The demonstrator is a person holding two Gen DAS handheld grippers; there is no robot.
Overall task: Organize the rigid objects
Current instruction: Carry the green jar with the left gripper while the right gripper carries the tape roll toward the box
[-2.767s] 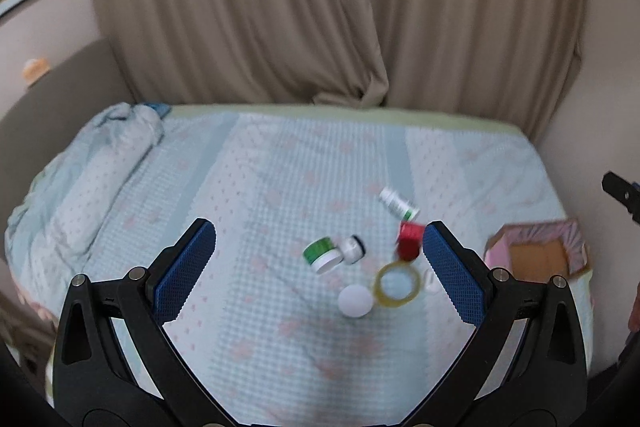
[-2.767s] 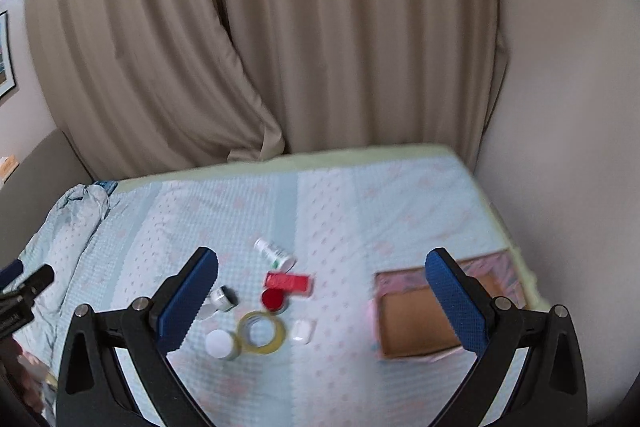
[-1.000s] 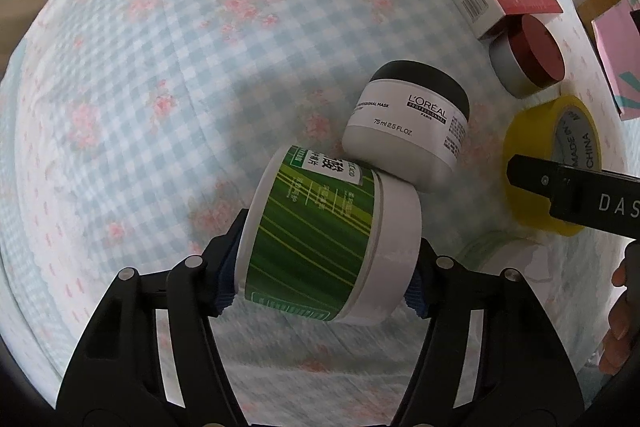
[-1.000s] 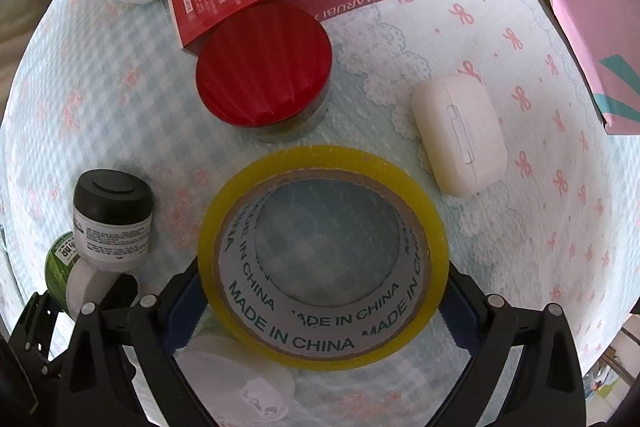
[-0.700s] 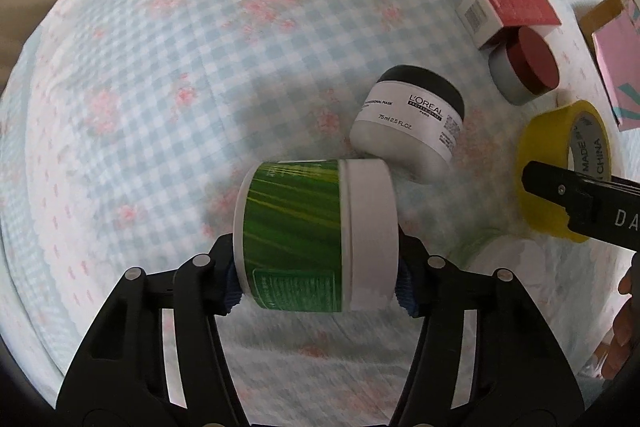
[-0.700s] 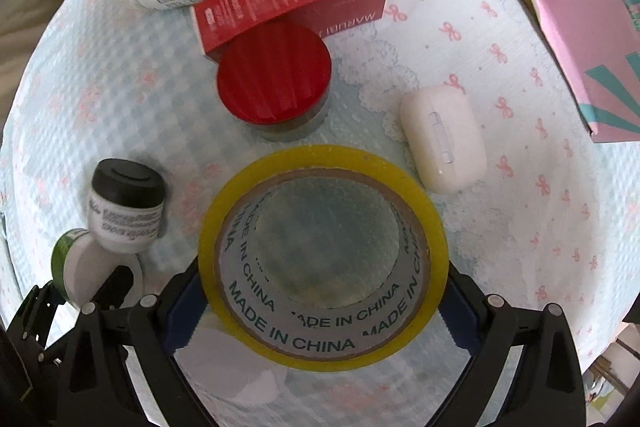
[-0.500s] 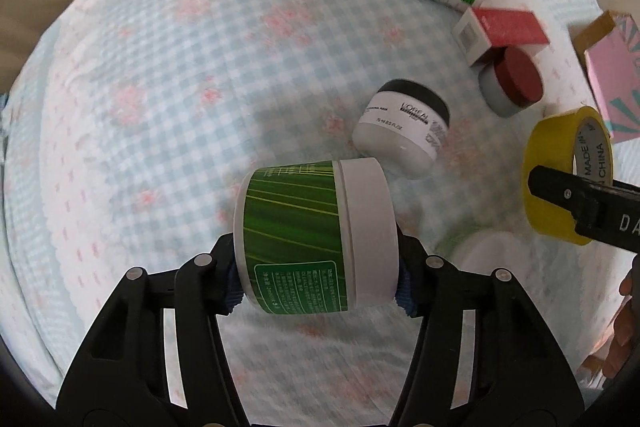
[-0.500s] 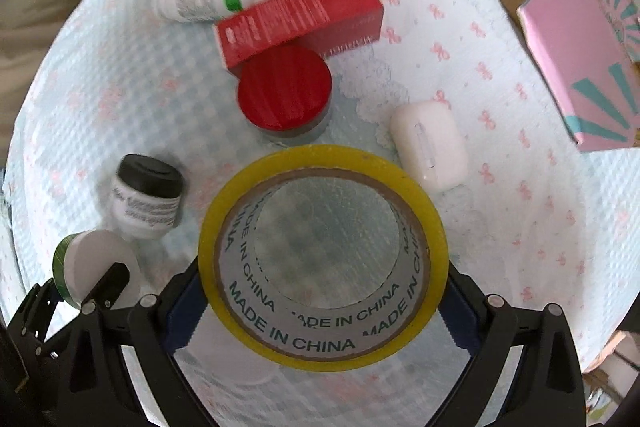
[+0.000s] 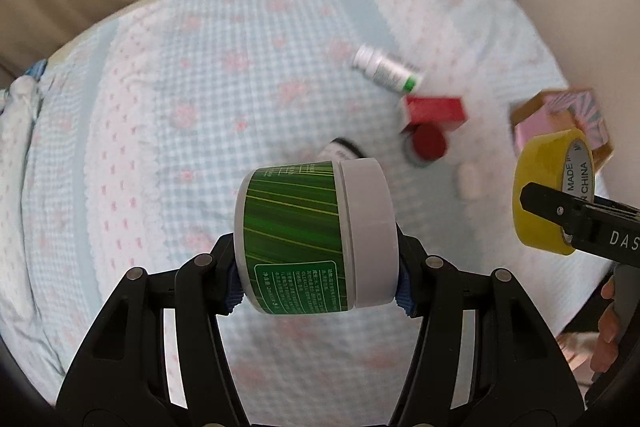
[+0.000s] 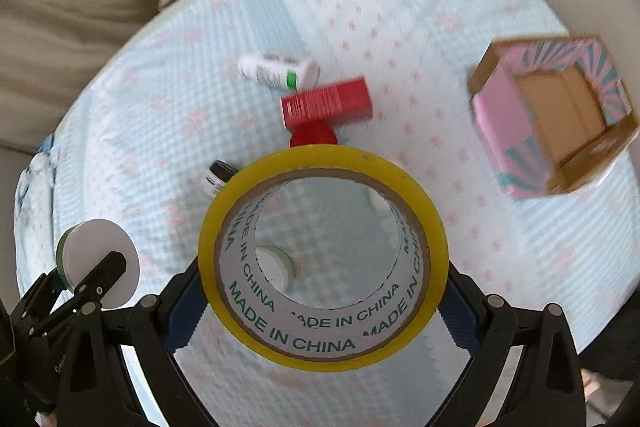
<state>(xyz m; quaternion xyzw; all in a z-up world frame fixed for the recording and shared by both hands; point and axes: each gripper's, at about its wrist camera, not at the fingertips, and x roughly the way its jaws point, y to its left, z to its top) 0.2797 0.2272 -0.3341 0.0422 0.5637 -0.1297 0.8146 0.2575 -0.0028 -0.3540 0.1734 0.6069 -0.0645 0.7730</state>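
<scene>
Left tool (image 9: pixel 318 281) is clamped on a green jar with a white lid (image 9: pixel 316 241), held sideways above the bed (image 9: pixel 168 115); its jaws have just been closing on it. Right tool (image 10: pixel 322 297) grips a yellow tape roll (image 10: pixel 322 263) by its sides, also lifted clear. Below lie 1 white bottle (image 10: pixel 278 71), 1 red box (image 10: pixel 326 103), a red-lidded jar (image 9: pixel 427 145) and a pink cardboard box (image 10: pixel 554 115).

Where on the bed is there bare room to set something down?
The checked bedsheet is free left of the black-lidded jar, toward the rumpled blanket. It is crowded around the red box, white bottle and red-lidded jar.
</scene>
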